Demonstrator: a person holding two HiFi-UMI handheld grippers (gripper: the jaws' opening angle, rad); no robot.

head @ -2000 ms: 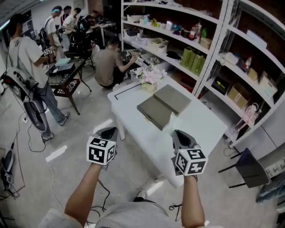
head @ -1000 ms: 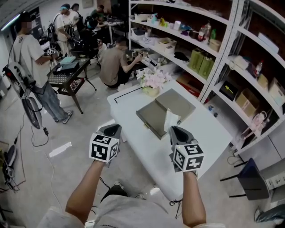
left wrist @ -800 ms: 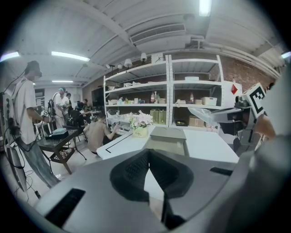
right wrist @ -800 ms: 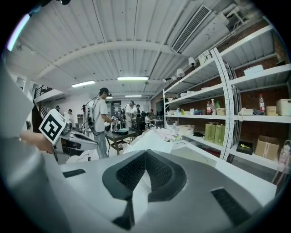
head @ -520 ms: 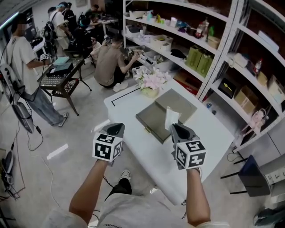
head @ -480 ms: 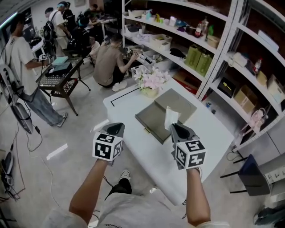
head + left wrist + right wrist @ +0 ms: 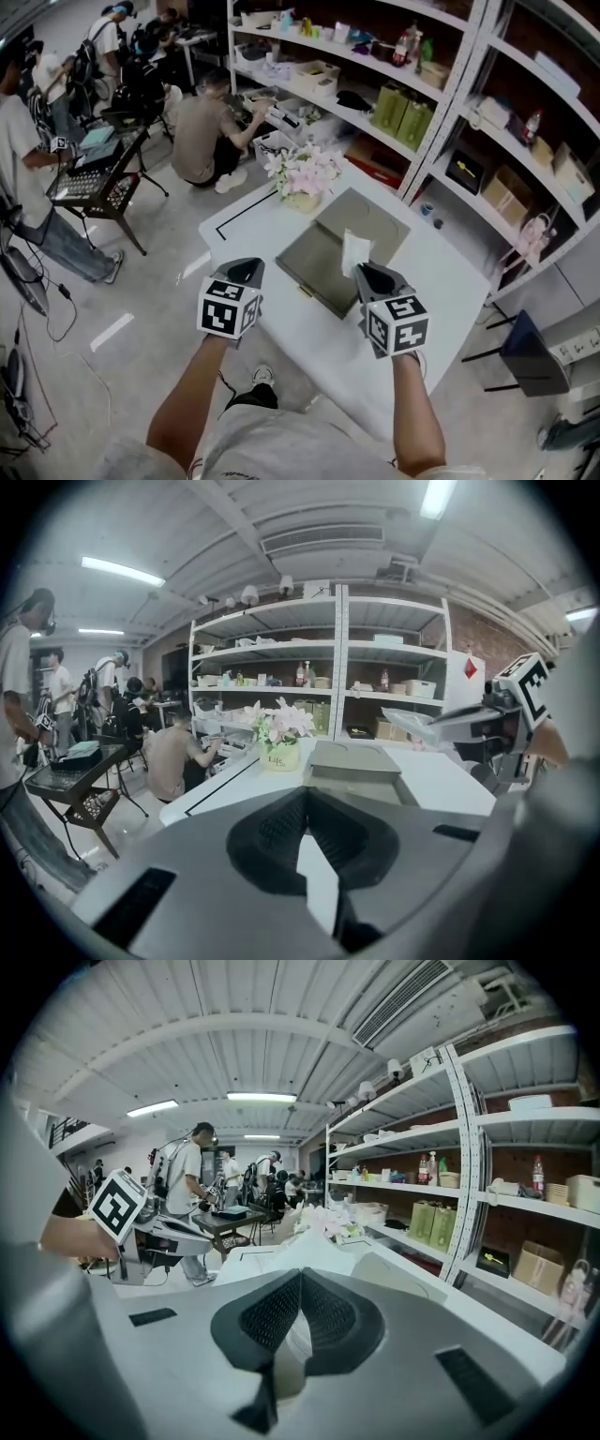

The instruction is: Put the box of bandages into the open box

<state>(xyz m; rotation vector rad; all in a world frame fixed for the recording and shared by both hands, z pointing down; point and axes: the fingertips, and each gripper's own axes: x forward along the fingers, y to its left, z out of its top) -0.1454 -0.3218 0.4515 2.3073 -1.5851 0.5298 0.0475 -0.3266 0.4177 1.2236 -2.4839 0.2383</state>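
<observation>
A flat grey open box (image 7: 319,261) lies on the white table (image 7: 441,281), its lid (image 7: 364,214) folded back behind it. My right gripper (image 7: 367,272) is shut on the small white box of bandages (image 7: 355,250), which hangs over the open box's right part. In the right gripper view the white box (image 7: 302,1246) sticks out past the closed jaw tips (image 7: 300,1277). My left gripper (image 7: 246,270) hovers at the table's near left edge, shut and holding nothing. In the left gripper view its jaws (image 7: 305,799) point at the open box (image 7: 361,761).
A pot of pale flowers (image 7: 302,178) stands on the table behind the box. Metal shelving (image 7: 441,103) full of goods runs along the far and right sides. A person crouches (image 7: 202,136) by the shelves; others stand at a desk (image 7: 89,178) on the left. A dark chair (image 7: 520,352) stands at right.
The view has closed in on the table. Both grippers have moved forward, and the white box in the right gripper now hangs over the open box.
</observation>
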